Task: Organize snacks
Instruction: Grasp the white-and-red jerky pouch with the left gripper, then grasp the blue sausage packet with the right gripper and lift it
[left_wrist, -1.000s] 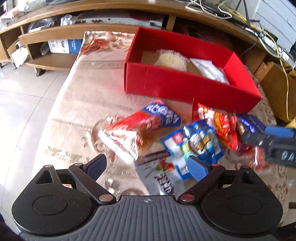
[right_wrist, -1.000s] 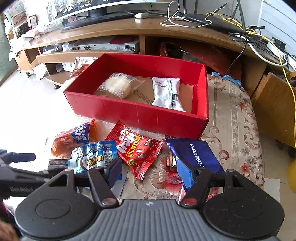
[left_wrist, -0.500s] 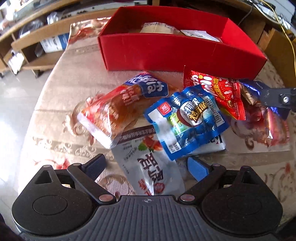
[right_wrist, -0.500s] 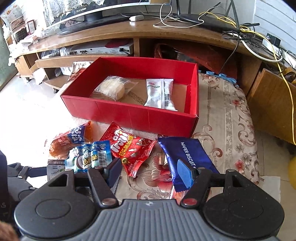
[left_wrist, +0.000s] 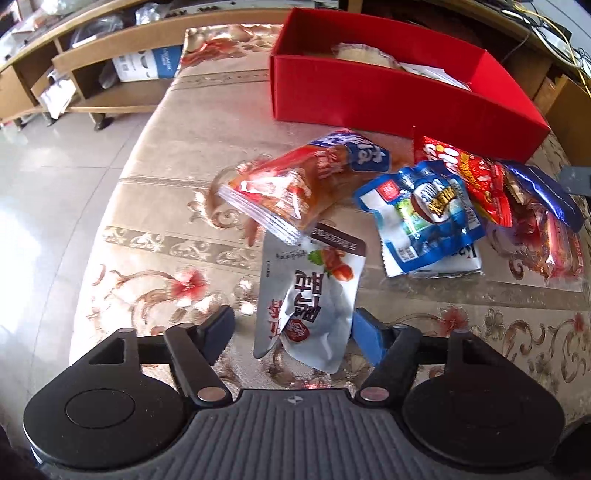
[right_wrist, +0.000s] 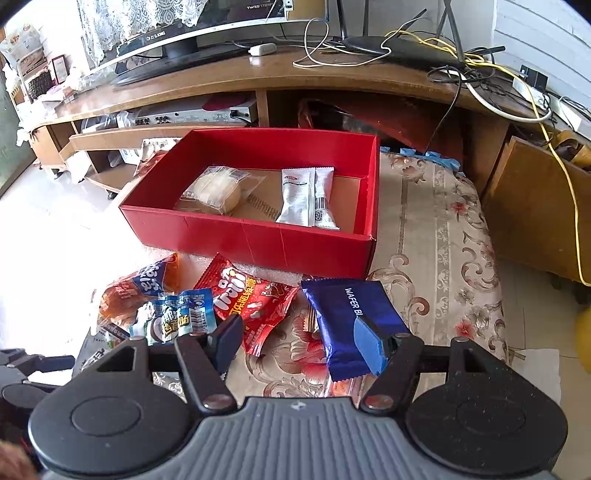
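Silver-white, the snack pouch (left_wrist: 308, 295) lay low in the frame's centre on the counter (left_wrist: 155, 206), between our left gripper (left_wrist: 293, 328)'s spread fingers. We judged closing squarely across its lower edge best. Our right gripper (right_wrist: 297, 341) hung released, empty.

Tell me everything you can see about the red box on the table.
The red box is a shallow, open rectangular tray, apparently cardboard, with red walls and a plain brown floor. It sits flat on the floral tablecloth, behind the loose snack packets. Inside lie a clear-wrapped pale round pastry and a white sachet, side by side and apart. A red candy bag lies just before its front wall. Neither gripper touches it.
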